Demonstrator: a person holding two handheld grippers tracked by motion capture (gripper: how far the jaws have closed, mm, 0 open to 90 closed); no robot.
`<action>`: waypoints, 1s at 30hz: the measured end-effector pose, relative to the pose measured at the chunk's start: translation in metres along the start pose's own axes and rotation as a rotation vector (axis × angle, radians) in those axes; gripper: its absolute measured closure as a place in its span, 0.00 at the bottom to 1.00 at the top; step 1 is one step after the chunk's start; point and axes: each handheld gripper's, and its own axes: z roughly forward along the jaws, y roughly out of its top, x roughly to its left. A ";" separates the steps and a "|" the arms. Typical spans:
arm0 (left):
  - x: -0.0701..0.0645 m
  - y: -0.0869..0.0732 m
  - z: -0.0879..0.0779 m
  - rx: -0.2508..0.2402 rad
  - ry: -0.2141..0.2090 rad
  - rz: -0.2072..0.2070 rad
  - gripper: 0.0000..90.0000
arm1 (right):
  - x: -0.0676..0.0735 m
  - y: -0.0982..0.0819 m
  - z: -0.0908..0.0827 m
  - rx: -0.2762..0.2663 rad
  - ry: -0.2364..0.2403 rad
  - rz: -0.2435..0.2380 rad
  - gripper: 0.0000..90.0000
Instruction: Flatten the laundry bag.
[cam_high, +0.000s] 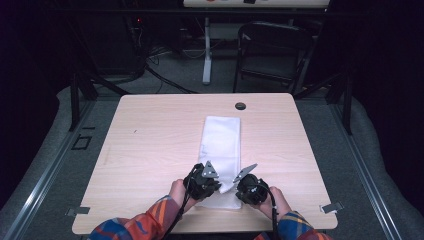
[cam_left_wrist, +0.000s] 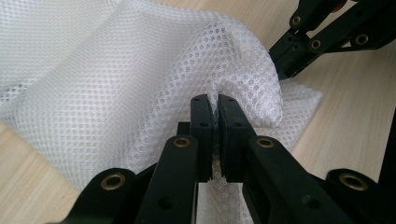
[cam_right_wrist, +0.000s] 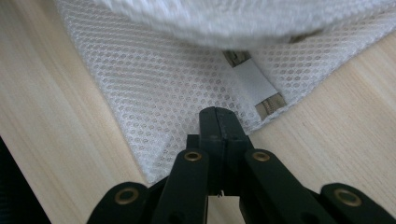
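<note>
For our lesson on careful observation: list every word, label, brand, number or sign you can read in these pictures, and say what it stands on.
No readable text in any view.
White mesh bag: no print; faint bluish mark on it in the high view, too small to read.
Plain white tab by the bag's zipper, right gripper view: blank.
Board at the far edge, high view: coloured shapes, too small and cropped to read.
Table: no lettering.

mesh bag (cam_high: 220, 145) near end: covered by both grippers in the high view
fold of mesh (cam_right_wrist: 243, 18): blurred across the top of the right gripper view
forearms: cut off by the bottom edge
</note>
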 end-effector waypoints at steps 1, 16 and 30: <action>0.001 0.000 -0.001 -0.004 0.004 -0.002 0.95 | 0.000 0.000 0.001 -0.006 0.006 0.005 1.00; 0.023 -0.011 -0.023 -0.030 0.054 -0.068 0.95 | 0.001 0.000 0.001 -0.006 -0.001 0.005 1.00; 0.038 -0.026 -0.044 -0.025 0.142 -0.103 0.95 | 0.001 0.000 0.001 -0.006 0.001 0.013 1.00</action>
